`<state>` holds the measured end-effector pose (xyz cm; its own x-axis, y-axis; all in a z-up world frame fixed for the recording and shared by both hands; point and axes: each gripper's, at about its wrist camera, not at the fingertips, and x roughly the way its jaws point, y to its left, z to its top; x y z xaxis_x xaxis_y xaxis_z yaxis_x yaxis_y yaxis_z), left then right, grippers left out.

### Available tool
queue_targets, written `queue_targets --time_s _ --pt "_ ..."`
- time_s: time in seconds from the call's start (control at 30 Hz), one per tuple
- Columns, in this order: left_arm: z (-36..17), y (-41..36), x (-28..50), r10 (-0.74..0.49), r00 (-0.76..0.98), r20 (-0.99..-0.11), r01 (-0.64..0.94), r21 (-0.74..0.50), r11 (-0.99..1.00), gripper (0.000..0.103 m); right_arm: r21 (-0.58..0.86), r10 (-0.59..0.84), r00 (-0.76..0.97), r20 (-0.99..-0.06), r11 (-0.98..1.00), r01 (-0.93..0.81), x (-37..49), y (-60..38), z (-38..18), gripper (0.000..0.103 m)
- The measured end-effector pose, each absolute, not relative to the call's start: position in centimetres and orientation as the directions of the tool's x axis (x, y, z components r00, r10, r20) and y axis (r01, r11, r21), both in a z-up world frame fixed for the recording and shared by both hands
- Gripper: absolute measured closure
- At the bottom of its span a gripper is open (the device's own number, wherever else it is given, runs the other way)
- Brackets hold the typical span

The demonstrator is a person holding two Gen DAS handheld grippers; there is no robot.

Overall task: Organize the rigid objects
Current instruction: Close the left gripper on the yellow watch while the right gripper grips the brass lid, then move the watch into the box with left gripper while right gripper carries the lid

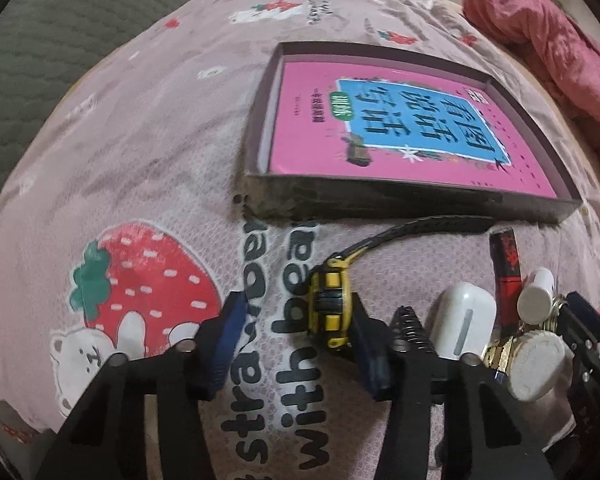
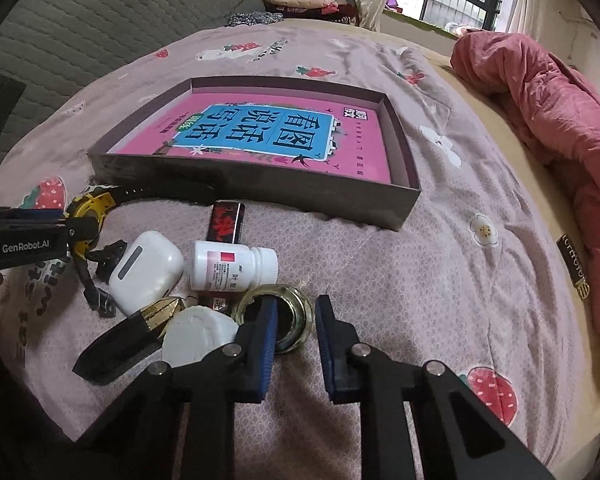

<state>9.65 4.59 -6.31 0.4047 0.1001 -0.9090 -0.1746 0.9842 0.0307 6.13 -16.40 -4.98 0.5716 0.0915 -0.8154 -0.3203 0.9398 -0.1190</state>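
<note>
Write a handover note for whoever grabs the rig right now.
Left gripper: open, jaws straddling the yellow watch, not closed.
Right gripper: open, one jaw inside the gold ring.
Box on the bed holds only the pink book.
White case, pill bottle, red-black stick, white cap lie loose in front.
Nothing loose boxed yet; all remain.

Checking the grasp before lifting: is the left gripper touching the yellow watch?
Touching. In the left wrist view, the left gripper is open, and its right finger presses against the yellow watch case.
</note>
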Motion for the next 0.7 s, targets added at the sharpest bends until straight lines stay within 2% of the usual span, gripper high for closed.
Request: queue_targets --time_s 0.07,0.2,0.3,0.37,0.47,0.7 --pt "-6.3 4.0 9.8 0.102 0.4 -0.911 -0.152 0.044 0.987 0.063 -0.086 0.114 0.562 -0.819 0.944 -0.318 6.3 -16.7 -5.0 0.088" --pt "-7.4 3.0 10.3 0.035 0.357 -0.933 -0.119 -0.008 0.993 0.067 -0.049 0.138 0.553 -0.821 0.949 -0.31 6.3 -17.1 -5.0 0.088" --pt "-7.5 2.3 10.3 0.059 0.368 -0.928 -0.102 0.023 0.994 0.069 -0.035 0.152 0.551 -0.821 0.948 -0.315 6.2 -17.3 -4.9 0.088" --pt "-7.5 2.3 10.3 0.052 0.373 -0.926 -0.102 0.014 0.995 0.077 0.0 0.178 0.549 -0.816 0.952 -0.307 6.1 -17.8 -4.8 0.089" --pt "-7.5 3.1 10.3 0.029 0.381 -0.924 -0.13 -0.023 0.991 0.082 0.057 0.21 0.541 -0.814 0.957 -0.286 6.3 -18.6 -4.6 0.089" --pt "-7.0 4.3 9.6 -0.032 0.422 -0.906 -0.158 -0.108 0.982 0.083 0.068 0.211 0.565 -0.797 0.962 -0.264 5.8 -19.3 -4.0 0.09"
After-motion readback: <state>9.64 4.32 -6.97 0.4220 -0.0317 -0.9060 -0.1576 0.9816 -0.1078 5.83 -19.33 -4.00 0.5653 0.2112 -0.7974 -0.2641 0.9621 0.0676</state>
